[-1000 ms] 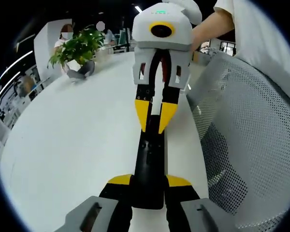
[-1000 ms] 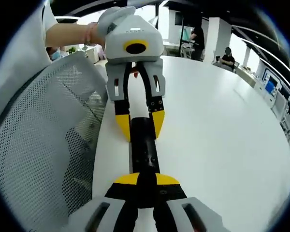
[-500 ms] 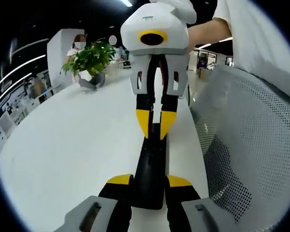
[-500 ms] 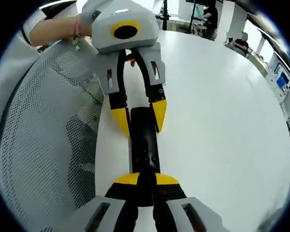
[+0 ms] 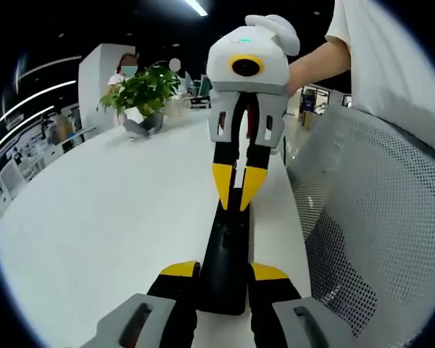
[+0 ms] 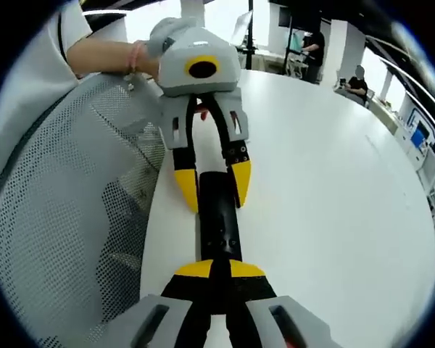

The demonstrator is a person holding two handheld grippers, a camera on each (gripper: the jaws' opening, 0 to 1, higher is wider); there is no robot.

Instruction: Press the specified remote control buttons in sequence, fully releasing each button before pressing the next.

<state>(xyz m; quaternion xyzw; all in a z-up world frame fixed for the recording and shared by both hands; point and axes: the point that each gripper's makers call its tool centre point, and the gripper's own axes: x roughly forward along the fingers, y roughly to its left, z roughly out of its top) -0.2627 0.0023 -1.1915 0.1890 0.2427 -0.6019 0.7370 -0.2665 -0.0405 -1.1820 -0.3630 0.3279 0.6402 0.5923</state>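
Note:
A long black remote (image 5: 228, 246) lies lengthwise over the white table (image 5: 94, 217), held between the two facing grippers. My left gripper (image 5: 225, 271) is shut on its near end, one yellow tip on each side. In the right gripper view the remote (image 6: 217, 225) runs up to that left gripper (image 6: 213, 187), whose jaws flank it. My right gripper (image 6: 219, 270) is shut, its yellow tips close together over the remote's other end. The left gripper view shows the right gripper (image 5: 238, 190) pointing down onto the remote's top face. Whether a button is pressed is hidden.
A grey mesh chair back (image 5: 377, 217) stands close beside the table edge and also appears as the chair back (image 6: 58, 217). A potted plant (image 5: 141, 90) sits at the table's far end. A person's arm (image 5: 312, 61) holds the right gripper. The table (image 6: 333, 203) spreads wide on the other side.
Both views have tilted a little with the hands. The left jaws keep their hold on the remote, and the right tips stay over its far end.

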